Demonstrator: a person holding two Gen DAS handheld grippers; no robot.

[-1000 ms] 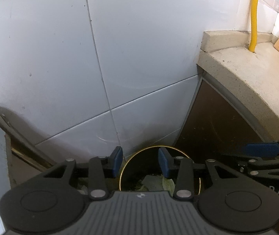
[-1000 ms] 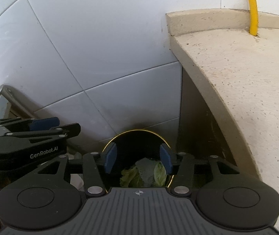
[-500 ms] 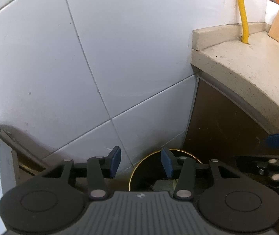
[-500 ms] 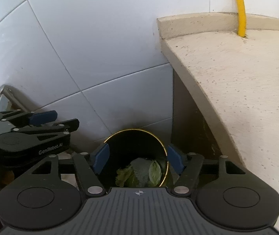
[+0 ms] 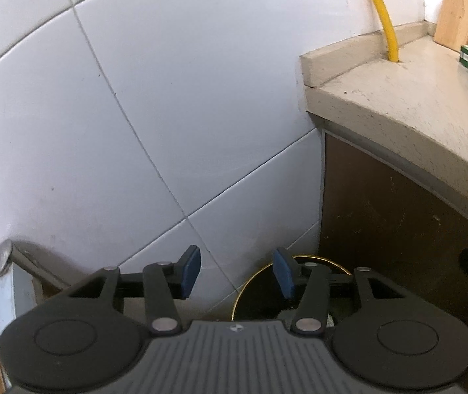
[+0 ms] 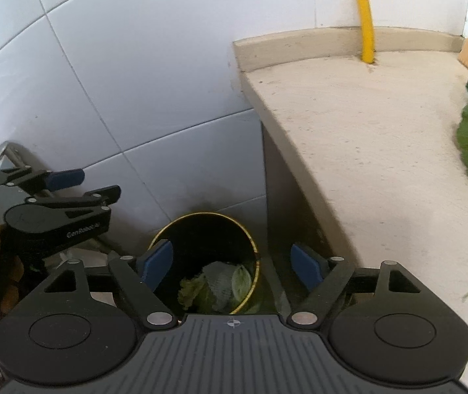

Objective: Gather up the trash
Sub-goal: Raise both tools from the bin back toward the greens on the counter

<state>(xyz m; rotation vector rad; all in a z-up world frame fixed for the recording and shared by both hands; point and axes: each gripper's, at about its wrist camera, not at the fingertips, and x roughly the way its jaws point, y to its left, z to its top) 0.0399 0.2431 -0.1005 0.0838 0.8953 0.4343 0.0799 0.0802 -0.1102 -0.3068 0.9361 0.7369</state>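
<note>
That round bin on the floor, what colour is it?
The bin is black with a thin gold rim, best seen in the right wrist view.

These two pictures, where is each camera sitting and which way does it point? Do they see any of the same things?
Left wrist view: sits on the left gripper, looking down along its empty fingers at the tiled wall and the black bin; a dark edge of the other tool shows at right.
Right wrist view: sits on the right gripper, jaws opening with nothing between them, looking down into the bin, leafy trash inside; the left gripper shows at left.
Shared: bin, wall, stone counter, yellow pipe.
</note>
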